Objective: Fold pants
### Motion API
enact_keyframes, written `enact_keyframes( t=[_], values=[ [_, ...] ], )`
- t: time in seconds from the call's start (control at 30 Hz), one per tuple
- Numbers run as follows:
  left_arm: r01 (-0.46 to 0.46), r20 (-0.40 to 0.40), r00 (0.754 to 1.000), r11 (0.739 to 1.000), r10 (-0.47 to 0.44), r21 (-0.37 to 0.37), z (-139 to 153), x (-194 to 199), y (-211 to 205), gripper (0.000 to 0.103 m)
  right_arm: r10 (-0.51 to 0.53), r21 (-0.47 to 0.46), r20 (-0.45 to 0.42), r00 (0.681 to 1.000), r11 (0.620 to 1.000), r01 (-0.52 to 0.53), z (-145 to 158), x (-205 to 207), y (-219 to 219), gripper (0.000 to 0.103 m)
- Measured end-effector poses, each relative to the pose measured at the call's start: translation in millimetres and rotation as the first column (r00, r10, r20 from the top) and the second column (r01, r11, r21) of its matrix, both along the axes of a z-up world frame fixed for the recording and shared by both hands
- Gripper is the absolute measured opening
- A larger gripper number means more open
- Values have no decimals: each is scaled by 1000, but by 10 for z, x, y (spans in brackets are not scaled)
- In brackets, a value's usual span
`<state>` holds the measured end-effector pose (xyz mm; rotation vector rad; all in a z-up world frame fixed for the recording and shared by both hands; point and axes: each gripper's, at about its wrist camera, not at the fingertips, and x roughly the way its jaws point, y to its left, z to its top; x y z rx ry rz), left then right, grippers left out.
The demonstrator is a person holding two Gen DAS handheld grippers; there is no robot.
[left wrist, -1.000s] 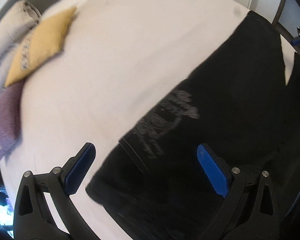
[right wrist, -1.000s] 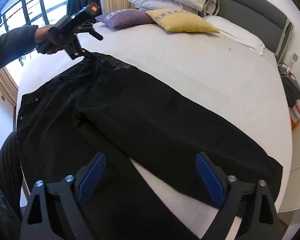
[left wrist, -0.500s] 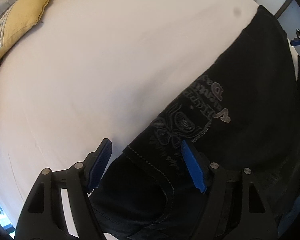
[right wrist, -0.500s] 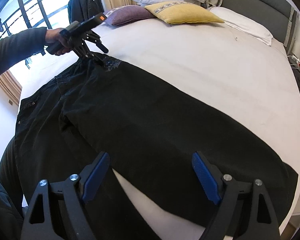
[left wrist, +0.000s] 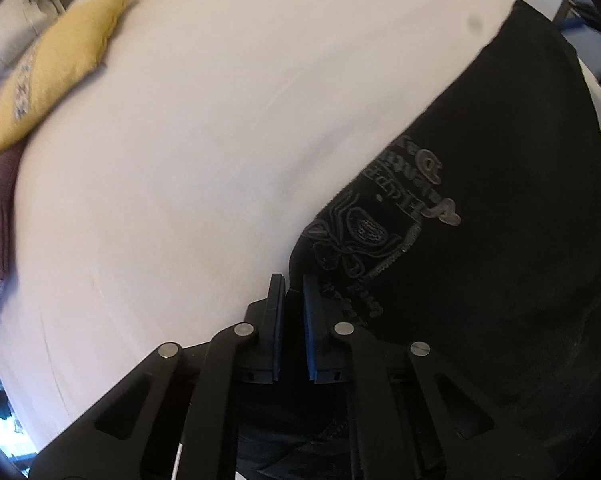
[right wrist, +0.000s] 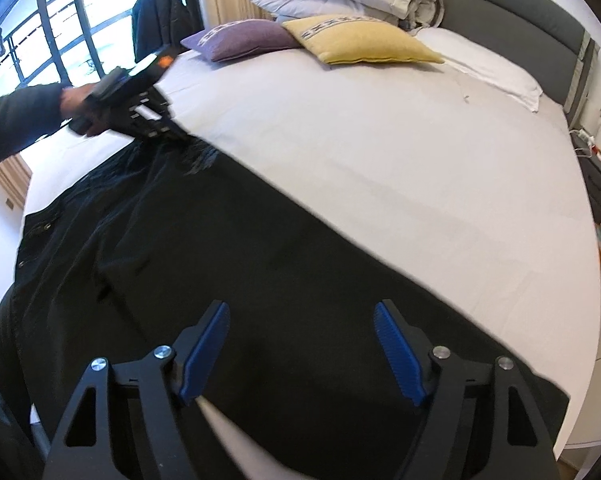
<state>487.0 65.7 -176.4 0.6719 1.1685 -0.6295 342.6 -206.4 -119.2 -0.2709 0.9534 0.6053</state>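
Black denim pants (right wrist: 228, 264) spread flat across white-sheeted bed (right wrist: 380, 152), waist toward window side, legs running toward near foot edge. Left tool (left wrist: 291, 300) pressed together, pinching waistband corner beside embroidered grey emblem (left wrist: 384, 236); jaws just closed on cloth, presumably to anchor that edge for lifting over. Right tool (right wrist: 300, 344) spread wide above far leg, jaws just narrowing, nothing yet between pads, likely lining up for matching hold lower down. Yellow cushion (right wrist: 356, 40) and purple cushion (right wrist: 240, 38) well apart at headboard, clear of fold.
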Motion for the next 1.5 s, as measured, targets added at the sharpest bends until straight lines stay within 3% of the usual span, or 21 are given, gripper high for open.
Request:
enact_keyframes(
  t=[0.23, 0.5, 0.57, 0.73, 0.93, 0.97, 1.1, 1.27, 1.37, 1.5],
  values=[
    [-2, 151, 988, 997, 13, -71, 279, -346, 160, 7, -39, -40, 7, 999, 998, 39, -87, 343, 17, 77],
    [47, 332, 943, 995, -17, -83, 527, -1062, 125, 7, 65, -168, -5, 998, 984, -65, -287, 524, 201, 77],
    [49, 364, 931, 994, -10, -99, 588, -1203, 139, 7, 100, -179, -8, 995, 979, -100, -308, 540, 272, 69],
    [67, 419, 908, 988, -3, -138, 705, -1477, 185, 7, 178, -292, -29, 984, 940, -179, -409, 627, 443, 60],
    [69, 435, 900, 984, 8, -161, 789, -1726, 255, 7, 138, -342, -125, 983, 924, -173, -590, 818, 305, 57],
    [69, 436, 900, 984, 10, -164, 792, -1734, 259, 7, 133, -332, -144, 981, 927, -174, -605, 842, 270, 53],
    [67, 439, 898, 984, 12, -164, 794, -1751, 270, 7, 145, -326, -160, 976, 926, -191, -567, 847, 313, 15],
    [61, 451, 892, 986, 15, -153, 844, -1822, 267, 7, 138, -334, -97, 986, 928, -163, -370, 737, 356, 5],
    [57, 464, 886, 986, 23, -158, 940, -1914, 286, 7, 120, -321, -34, 992, 939, -124, -176, 599, 303, 4],
    [47, 477, 878, 984, 40, -170, 1057, -2049, 296, 7, 126, -370, 40, 991, 923, -103, 26, 273, 373, 3]
  ],
)
